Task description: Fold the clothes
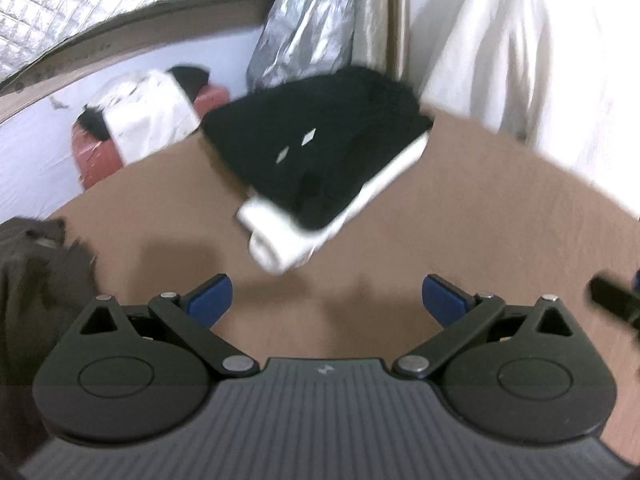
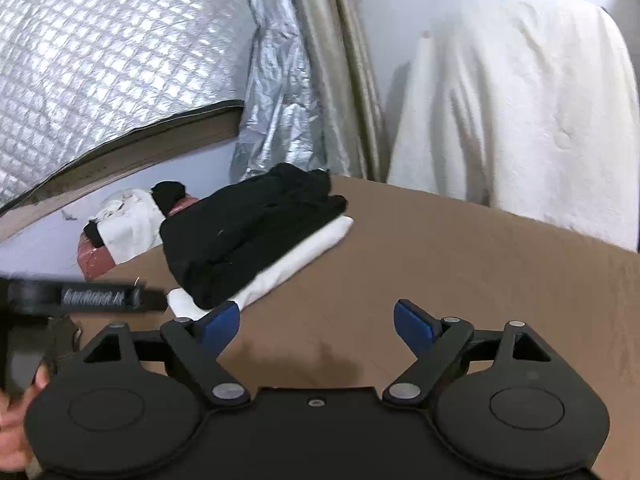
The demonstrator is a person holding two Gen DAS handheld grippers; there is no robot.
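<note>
A folded black garment [image 1: 320,140] lies on top of a folded white garment [image 1: 280,240] at the back of the brown table [image 1: 480,220]. The same stack shows in the right wrist view, black [image 2: 248,232] over white [image 2: 304,256]. A dark brown-grey garment [image 1: 36,280] lies crumpled at the table's left edge. My left gripper [image 1: 326,300] is open and empty above the bare table, just short of the stack. My right gripper [image 2: 316,326] is open and empty, to the right of the stack. The left gripper's body [image 2: 80,294] shows at the left of the right wrist view.
A white cloth [image 2: 520,112] hangs at the back right, over the table's far edge. Behind the table are a red item with white and black cloth on it [image 1: 136,128], a silver quilted cover [image 2: 100,60] and a silver curtain [image 2: 280,100].
</note>
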